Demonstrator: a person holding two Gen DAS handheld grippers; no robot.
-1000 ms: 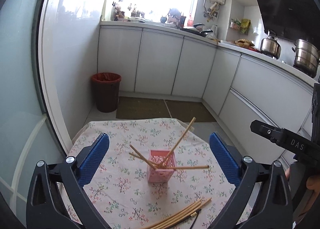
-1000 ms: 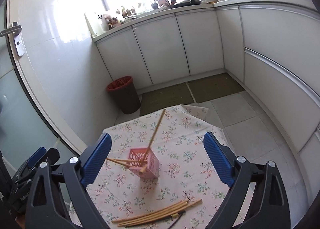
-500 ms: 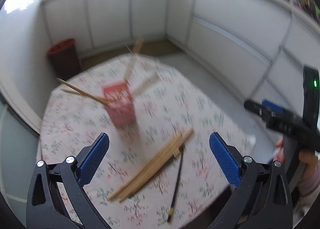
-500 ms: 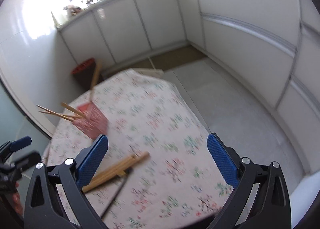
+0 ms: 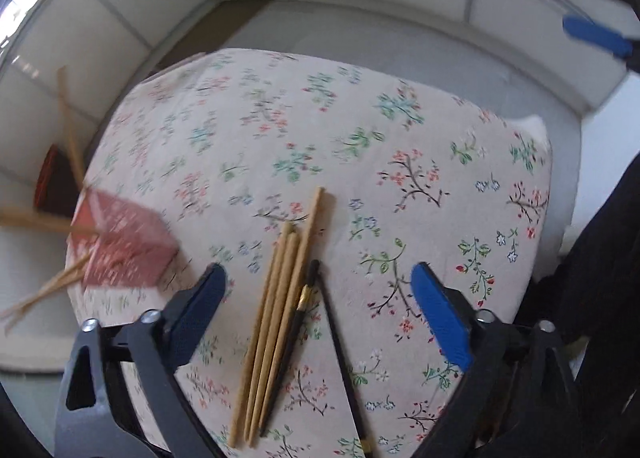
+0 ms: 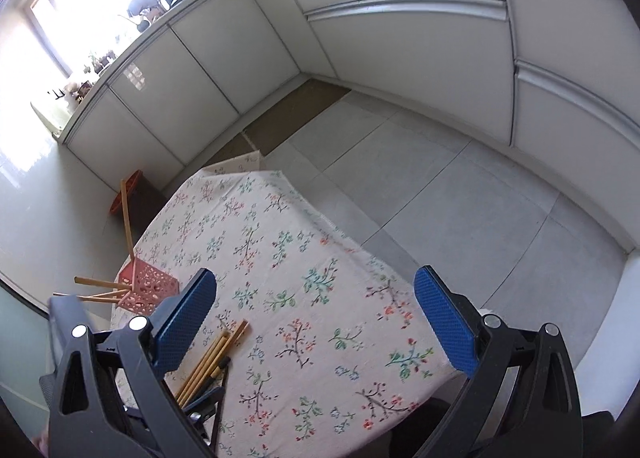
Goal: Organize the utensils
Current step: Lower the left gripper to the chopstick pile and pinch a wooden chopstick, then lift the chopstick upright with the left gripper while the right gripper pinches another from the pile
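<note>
Several loose wooden chopsticks (image 5: 280, 310) and two black chopsticks (image 5: 340, 354) lie on the floral tablecloth (image 5: 360, 145). My left gripper (image 5: 316, 322) is open, hovering just above them, fingers either side of the bundle. A pink lattice holder (image 5: 128, 250) with several wooden chopsticks stands at the table's left edge. In the right wrist view the holder (image 6: 146, 286) is at left and the loose chopsticks (image 6: 212, 358) lie by my left finger. My right gripper (image 6: 316, 322) is open and empty above the cloth (image 6: 300, 258).
The small table stands in a kitchen with white cabinets (image 6: 400, 37) around it. A red bin (image 6: 132, 193) stands on the floor beyond the table's far left. Grey floor tiles (image 6: 440, 185) lie to the right.
Both grippers have tilted down and moved in over the table. The left gripper now hovers over the loose chopsticks; the holder has slid to the left of both views.
</note>
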